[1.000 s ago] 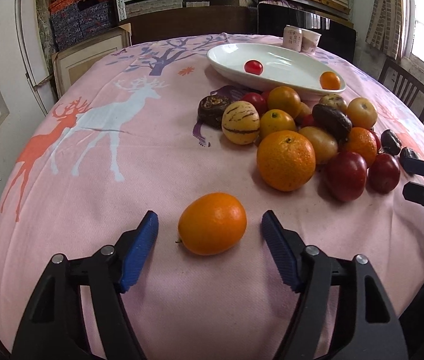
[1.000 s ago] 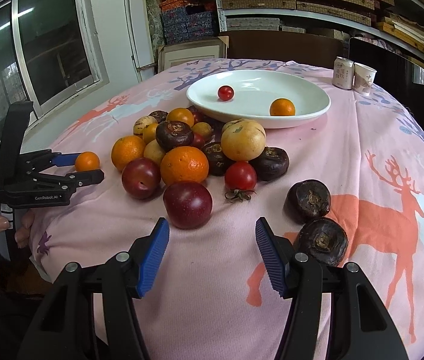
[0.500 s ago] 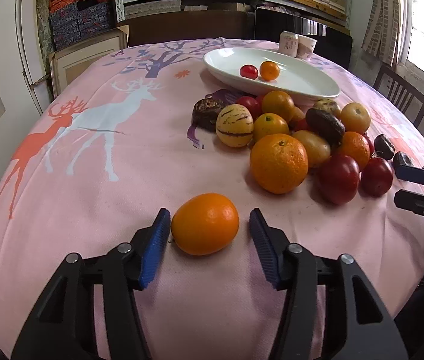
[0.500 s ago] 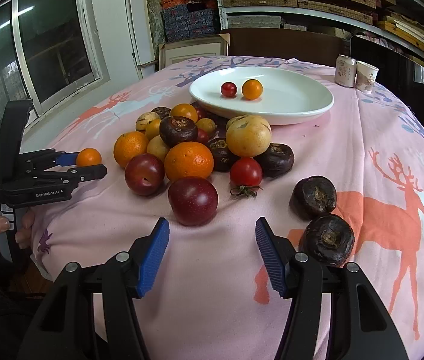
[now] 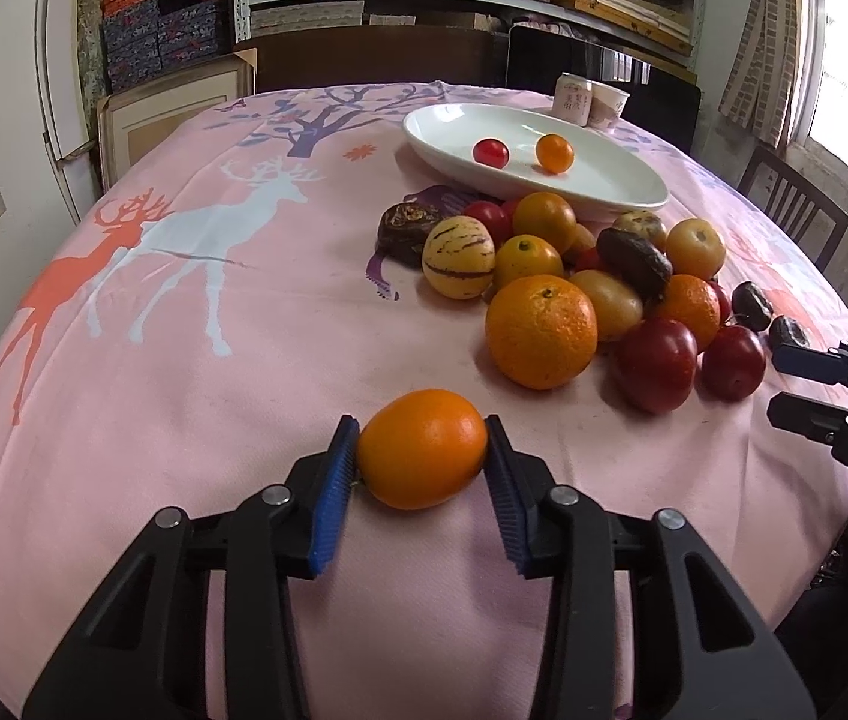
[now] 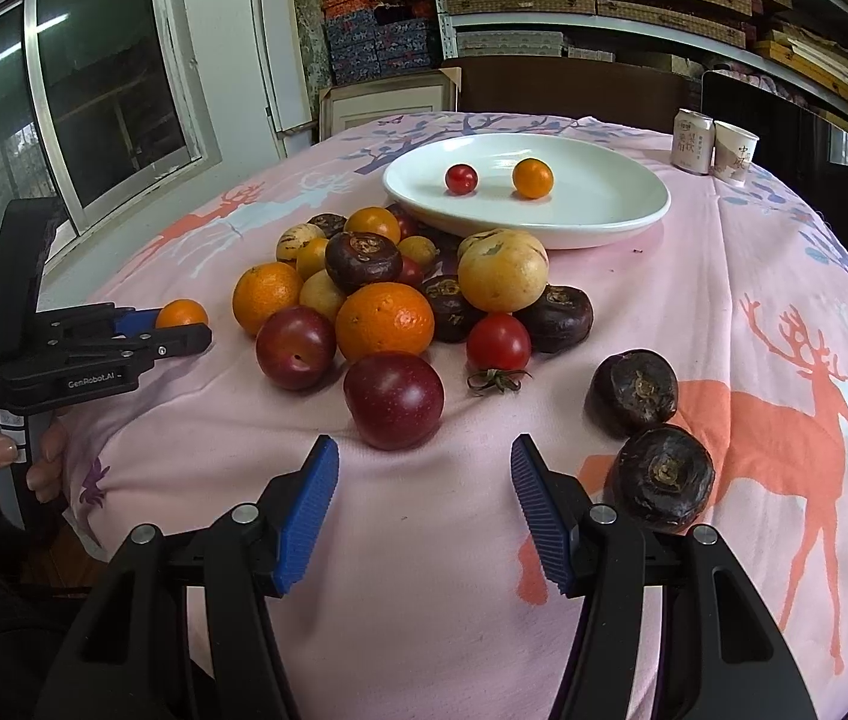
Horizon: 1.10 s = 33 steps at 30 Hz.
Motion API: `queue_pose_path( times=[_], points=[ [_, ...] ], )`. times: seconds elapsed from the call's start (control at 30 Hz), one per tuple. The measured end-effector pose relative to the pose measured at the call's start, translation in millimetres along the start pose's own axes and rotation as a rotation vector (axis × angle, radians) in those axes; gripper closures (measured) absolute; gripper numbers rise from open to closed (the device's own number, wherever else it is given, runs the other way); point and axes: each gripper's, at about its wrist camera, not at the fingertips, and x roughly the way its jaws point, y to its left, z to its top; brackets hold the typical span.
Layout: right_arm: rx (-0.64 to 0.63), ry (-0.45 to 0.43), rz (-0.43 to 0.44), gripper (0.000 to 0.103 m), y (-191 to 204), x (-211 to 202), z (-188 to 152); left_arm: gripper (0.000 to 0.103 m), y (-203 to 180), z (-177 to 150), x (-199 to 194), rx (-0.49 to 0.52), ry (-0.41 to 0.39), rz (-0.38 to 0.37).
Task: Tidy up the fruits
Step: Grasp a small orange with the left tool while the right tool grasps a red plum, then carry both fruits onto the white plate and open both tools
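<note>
Left gripper [image 5: 422,450], jaws closing, blue pads touching both sides of a small orange fruit [image 5: 422,449] that rests on the pink deer-print tablecloth [image 5: 196,324], apart from the fruit pile [image 5: 568,282]. Right gripper [image 6: 424,492], fingers apart with nothing between them, hovers over bare cloth just short of a dark red plum [image 6: 394,399]. White plate [image 6: 604,222] beyond the pile holds a cherry tomato [image 6: 461,178] and a small orange [image 6: 532,177]
</note>
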Motion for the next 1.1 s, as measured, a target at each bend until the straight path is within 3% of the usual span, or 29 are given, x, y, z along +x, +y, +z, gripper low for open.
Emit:
queue_pose_path(
  times=[0.6,0.77,1.1],
  points=[
    [-0.006,0.009,-0.003,0.045,13.0,15.1,16.8,0.062,-2.2,-2.0,-8.2,0.007,-0.017,-0.005],
    [0.016,0.043,-0.011,0.061,13.5,28.6,21.9,0.062,-2.2,-4.1,-7.9,0.008,-0.020,-0.009],
    [0.042,0.036,0.001,0.063,9.7,30.5,19.2,0.062,-0.4,-6.9,-5.8,0.010,-0.015,-0.009]
  ],
)
